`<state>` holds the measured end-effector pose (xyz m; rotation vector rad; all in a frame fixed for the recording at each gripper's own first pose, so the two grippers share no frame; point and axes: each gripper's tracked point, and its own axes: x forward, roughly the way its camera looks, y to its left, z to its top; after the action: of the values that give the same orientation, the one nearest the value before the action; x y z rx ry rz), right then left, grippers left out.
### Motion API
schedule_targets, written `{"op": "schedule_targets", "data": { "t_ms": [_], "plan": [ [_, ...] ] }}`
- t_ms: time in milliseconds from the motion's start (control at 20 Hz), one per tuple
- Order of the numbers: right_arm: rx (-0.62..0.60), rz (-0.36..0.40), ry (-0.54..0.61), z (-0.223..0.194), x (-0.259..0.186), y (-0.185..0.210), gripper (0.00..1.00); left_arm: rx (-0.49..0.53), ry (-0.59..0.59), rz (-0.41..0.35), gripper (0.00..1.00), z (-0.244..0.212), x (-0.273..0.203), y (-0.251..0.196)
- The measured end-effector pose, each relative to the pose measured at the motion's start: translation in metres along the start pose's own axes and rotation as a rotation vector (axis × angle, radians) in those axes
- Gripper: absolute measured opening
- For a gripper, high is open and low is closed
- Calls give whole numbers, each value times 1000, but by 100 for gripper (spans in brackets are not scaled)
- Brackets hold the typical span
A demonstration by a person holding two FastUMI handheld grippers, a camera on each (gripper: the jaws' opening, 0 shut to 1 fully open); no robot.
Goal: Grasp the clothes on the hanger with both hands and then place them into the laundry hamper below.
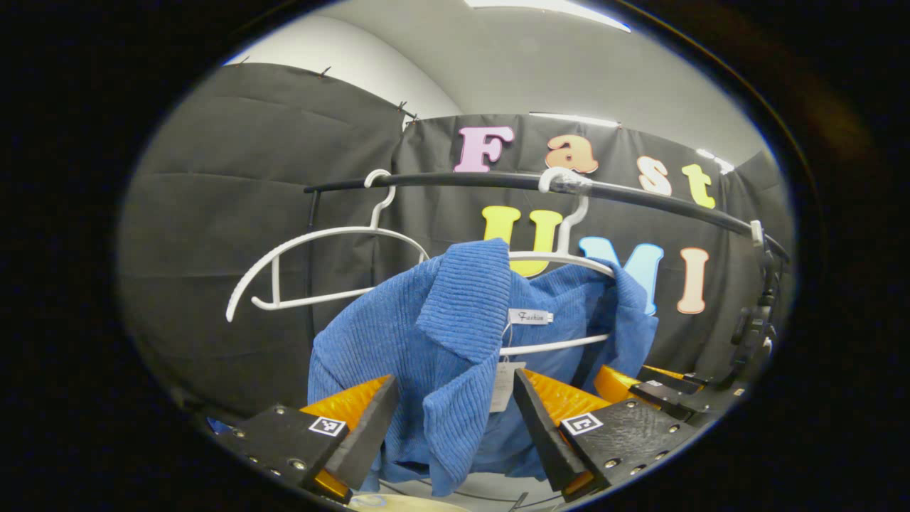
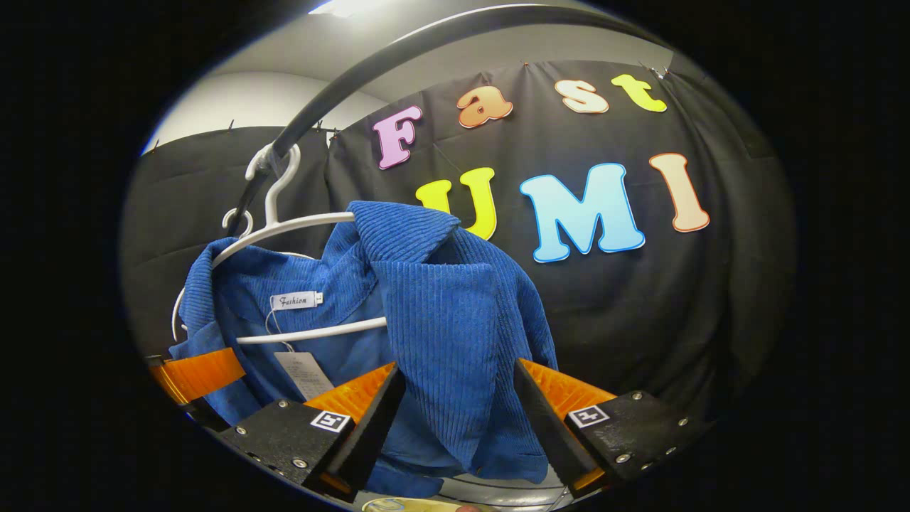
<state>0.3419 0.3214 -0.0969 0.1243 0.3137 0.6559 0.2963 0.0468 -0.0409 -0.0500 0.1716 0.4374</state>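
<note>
Left hand-held gripper (image 1: 455, 419) and right hand-held gripper (image 2: 458, 416) both spread wide, raised forward.

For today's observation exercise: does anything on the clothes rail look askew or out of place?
Yes. The blue garment hangs lopsided on its white hanger, bunched to one side with the hanger's lower bar exposed. A second white hanger hangs bare and tilted on the black rail.

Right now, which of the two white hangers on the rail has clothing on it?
The right-hand hanger in the left gripper view carries the blue corduroy garment. The other hanger, farther left on the black rail, hangs bare.
</note>
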Motion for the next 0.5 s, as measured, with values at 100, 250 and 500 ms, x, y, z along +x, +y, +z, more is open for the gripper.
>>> {"op": "schedule_targets", "data": {
  "t_ms": [100, 250, 500],
  "plan": [
    [-15, 17, -17, 5, 8, 2, 95, 6, -6, 20, 93, 1, 7, 1],
    [-33, 31, -23, 6, 15, 8, 95, 7, -6, 42, 93, -2, 15, 2],
    [-3, 50, -10, 1, 24, 7, 95, 23, 1, 73, 93, -8, 22, 4]
  ]
}}
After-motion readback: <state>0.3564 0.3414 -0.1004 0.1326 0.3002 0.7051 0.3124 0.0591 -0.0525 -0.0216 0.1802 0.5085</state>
